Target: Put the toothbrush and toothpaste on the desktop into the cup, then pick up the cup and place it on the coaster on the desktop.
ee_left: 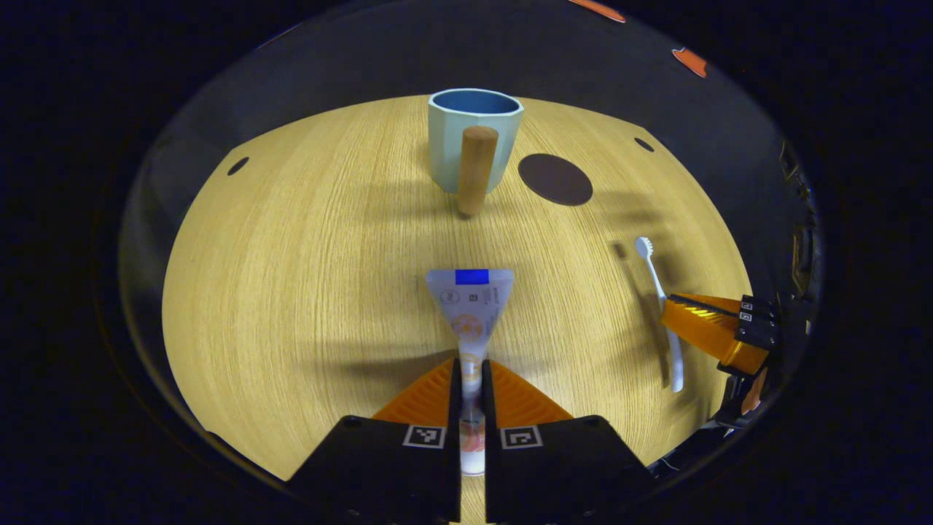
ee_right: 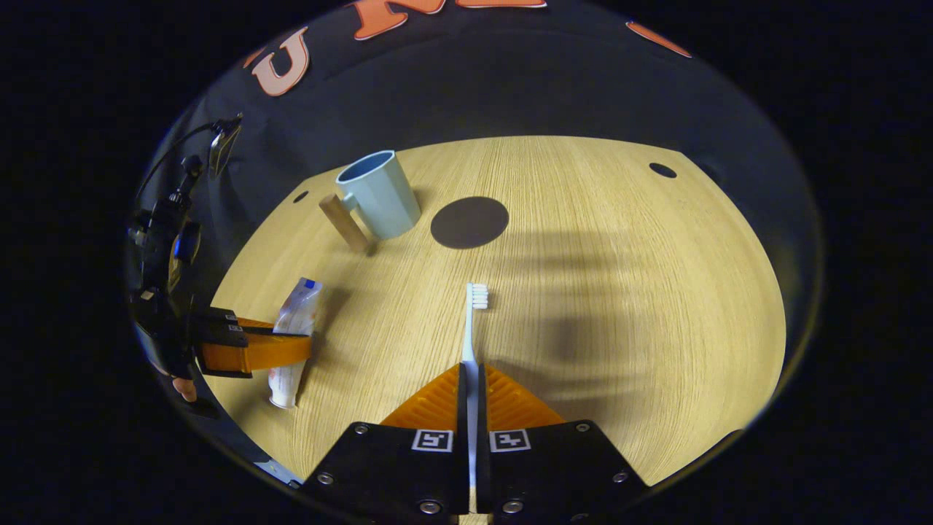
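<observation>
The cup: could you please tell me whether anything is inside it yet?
The cup's visible inner wall is bare. The toothpaste sits between the left gripper's fingers, the toothbrush between the right gripper's. The cup's bottom is hidden by its rim.

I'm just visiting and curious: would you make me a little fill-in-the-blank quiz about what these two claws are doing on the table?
1. The left claw is shut on the white ____ tube.
2. The right claw grips the white ____ by its handle.
3. The pale blue cup has a handle made of ____.
4. The dark round coaster lies beside the cup, with ____ on it.

Missing words: toothpaste; toothbrush; wood; nothing
</observation>
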